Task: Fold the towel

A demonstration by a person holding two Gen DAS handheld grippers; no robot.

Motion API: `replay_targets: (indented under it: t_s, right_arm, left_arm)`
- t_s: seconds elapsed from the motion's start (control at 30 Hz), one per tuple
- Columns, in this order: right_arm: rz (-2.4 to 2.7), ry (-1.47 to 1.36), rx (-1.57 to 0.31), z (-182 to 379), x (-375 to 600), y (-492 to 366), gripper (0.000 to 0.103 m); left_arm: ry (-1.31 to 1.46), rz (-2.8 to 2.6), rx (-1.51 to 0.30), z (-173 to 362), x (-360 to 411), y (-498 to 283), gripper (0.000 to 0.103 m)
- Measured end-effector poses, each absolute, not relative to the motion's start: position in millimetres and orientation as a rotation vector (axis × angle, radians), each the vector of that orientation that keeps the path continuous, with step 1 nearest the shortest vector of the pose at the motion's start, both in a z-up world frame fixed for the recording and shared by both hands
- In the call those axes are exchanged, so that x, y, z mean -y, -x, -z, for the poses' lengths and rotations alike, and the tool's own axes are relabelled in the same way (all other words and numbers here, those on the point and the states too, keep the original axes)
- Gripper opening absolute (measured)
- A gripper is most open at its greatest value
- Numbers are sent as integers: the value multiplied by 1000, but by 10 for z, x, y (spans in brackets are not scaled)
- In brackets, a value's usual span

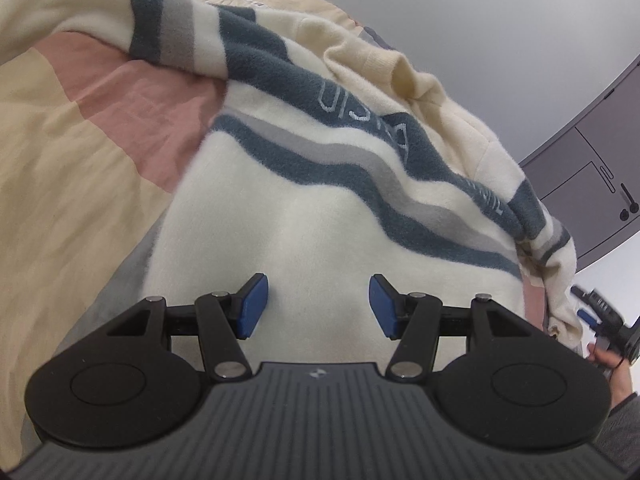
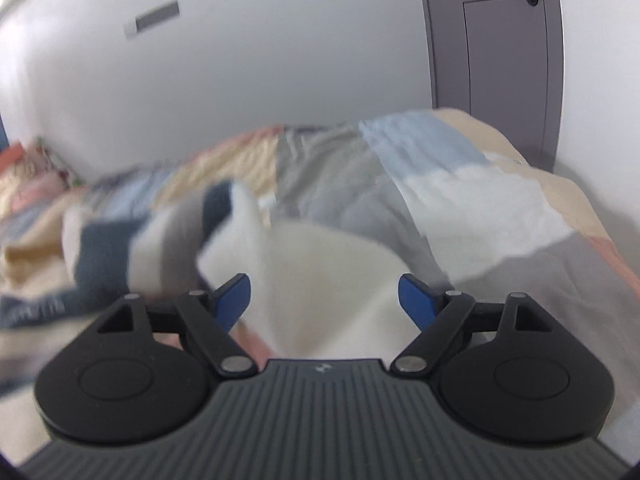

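Two grippers show and neither grips anything, so we read this as the gap between folds: cloth let go, next grasp not yet made. Leftmost in the left wrist view we have the patchwork bedspread (image 1: 80,128) in pink and cream blocks, and the towel (image 1: 304,216) lies on it, cream with dark blue and grey stripes and some woven lettering, bunched and doubled over along its far edge, not flat. Left gripper (image 1: 318,306) sits low over the near plain part of the towel, angled down toward it, blue pads (image 1: 252,306) spread apart with fabric in the gap but not pinched, so released. Further right in that view a door (image 1: 592,184) shows, and at the right edge a hand (image 1: 612,368) holding the other tool, just beside the towel's rumpled right end. In the right wrist view things are blurred; towel (image 2: 320,280) rises as a loose cream fold right in front of the right gripper (image 2: 324,300), striped part trailing off left. Its jaws stand wide, nothing clamped, tool tipped down toward the bed with the wall (image 2: 240,60) behind. Fold looks partly done at best. Next move, we judge: find two free corners or an edge, close both tongs on single layers, lift and lay the cloth over evenly; the bunched right end risks grabbing too many layers.
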State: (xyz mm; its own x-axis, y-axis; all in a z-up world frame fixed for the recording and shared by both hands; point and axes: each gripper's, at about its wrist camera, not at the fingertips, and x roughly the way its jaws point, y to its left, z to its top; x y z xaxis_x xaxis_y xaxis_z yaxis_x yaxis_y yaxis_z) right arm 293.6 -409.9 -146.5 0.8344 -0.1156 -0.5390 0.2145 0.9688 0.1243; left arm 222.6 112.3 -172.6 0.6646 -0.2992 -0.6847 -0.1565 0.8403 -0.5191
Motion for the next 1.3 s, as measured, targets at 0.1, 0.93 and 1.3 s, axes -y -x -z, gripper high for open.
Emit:
replay_targets:
  t_s: [0.1,0.93,1.3]
  right_arm:
    - [210,-13,-590,1618,4022,-2874,82]
    - [352,-77,-277,286,4950,-2706,8]
    - [545,-293,-679,941,5796,-3682,9]
  left_arm:
    - [606,80,-851,1721,-1155,-2171,62]
    - [585,43,-819,1738,-1161,-2155,62]
    - [521,3,-755,1566,-1161,-2128,62]
